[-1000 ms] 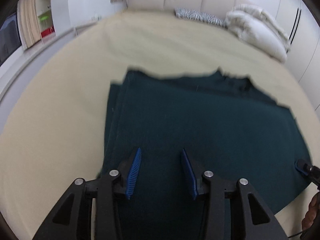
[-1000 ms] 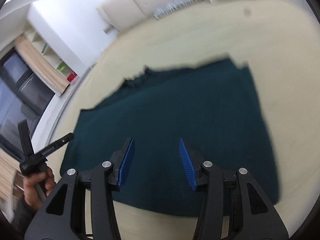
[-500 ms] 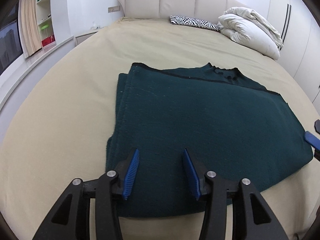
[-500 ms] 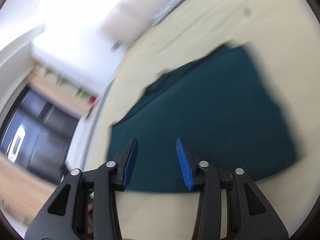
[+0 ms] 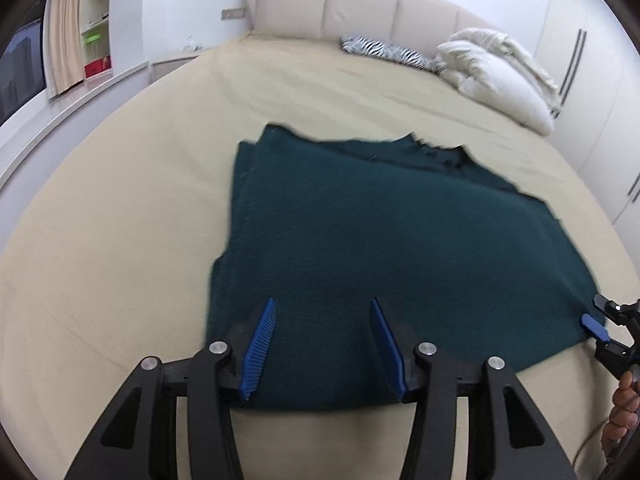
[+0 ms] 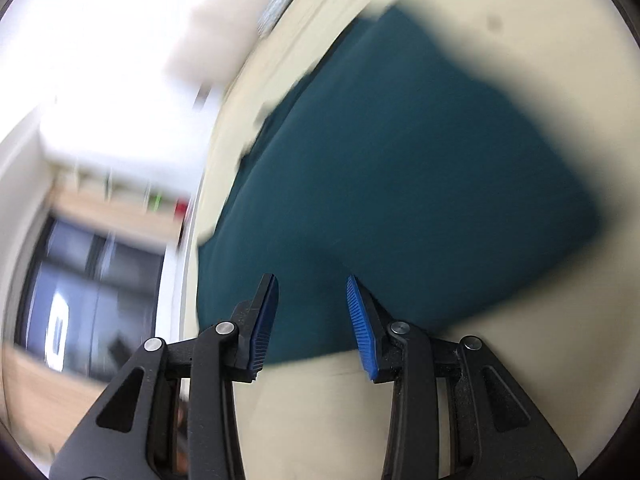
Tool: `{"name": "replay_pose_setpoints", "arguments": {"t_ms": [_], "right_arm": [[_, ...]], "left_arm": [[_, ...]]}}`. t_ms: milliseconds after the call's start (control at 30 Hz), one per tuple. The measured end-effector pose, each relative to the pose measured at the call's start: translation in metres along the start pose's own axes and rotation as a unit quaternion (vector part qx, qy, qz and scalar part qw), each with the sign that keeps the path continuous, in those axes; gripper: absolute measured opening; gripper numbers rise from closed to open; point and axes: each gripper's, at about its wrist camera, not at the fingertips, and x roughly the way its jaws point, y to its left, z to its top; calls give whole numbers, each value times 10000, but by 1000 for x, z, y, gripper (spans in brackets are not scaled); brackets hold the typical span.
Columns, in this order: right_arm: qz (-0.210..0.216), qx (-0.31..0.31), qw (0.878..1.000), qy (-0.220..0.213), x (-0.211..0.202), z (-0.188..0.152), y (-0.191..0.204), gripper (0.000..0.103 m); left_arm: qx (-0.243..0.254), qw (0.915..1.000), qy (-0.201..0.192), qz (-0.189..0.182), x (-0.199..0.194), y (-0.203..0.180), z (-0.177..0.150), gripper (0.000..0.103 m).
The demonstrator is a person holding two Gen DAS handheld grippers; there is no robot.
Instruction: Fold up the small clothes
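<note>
While both our grippers sit with their blue pads spread apart and nothing between them, we judge the folding to be partway done. Our left gripper point(image 5: 322, 346) hovers over the near edge of the dark green garment point(image 5: 400, 248), and our right gripper point(image 6: 312, 322) hangs over the near edge on its own side, its view badly blurred. From the left view the right tool shows at the cloth's right corner, touching or just beside it; we cannot tell which. The garment lies flat on the beige bed point(image 5: 120, 220), already a tidy rectangle with doubled layers showing along its left side. We think at least one more fold remains, perhaps near edge to far edge. A white duvet point(image 5: 500, 76) and a zebra pillow point(image 5: 384, 50) sit well apart by the headboard.
</note>
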Motion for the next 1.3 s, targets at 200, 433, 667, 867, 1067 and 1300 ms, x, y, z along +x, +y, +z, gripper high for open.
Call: {"name": "replay_pose_setpoints", "arguments": {"t_ms": [200, 433, 667, 867, 1067, 1300], "right_arm": [[826, -584, 9939, 439, 15, -9, 52, 45], [508, -81, 9976, 453, 28, -4, 3, 42], [-201, 468, 9951, -843, -82, 11, -41, 59], [-114, 118, 9959, -888, -106, -8, -21, 59], [-288, -486, 9942, -918, -98, -32, 22, 59], [-464, -747, 9922, -884, -87, -44, 50, 59]], "left_arm": [[357, 9990, 275, -42, 18, -37, -6, 55], [-124, 9987, 373, -314, 10, 5, -9, 50], [374, 9988, -36, 310, -10, -35, 17, 67], [668, 9966, -62, 486, -25, -71, 25, 71], [638, 9963, -161, 550, -46, -77, 27, 76], [633, 9957, -209, 641, -56, -70, 28, 76]]}}
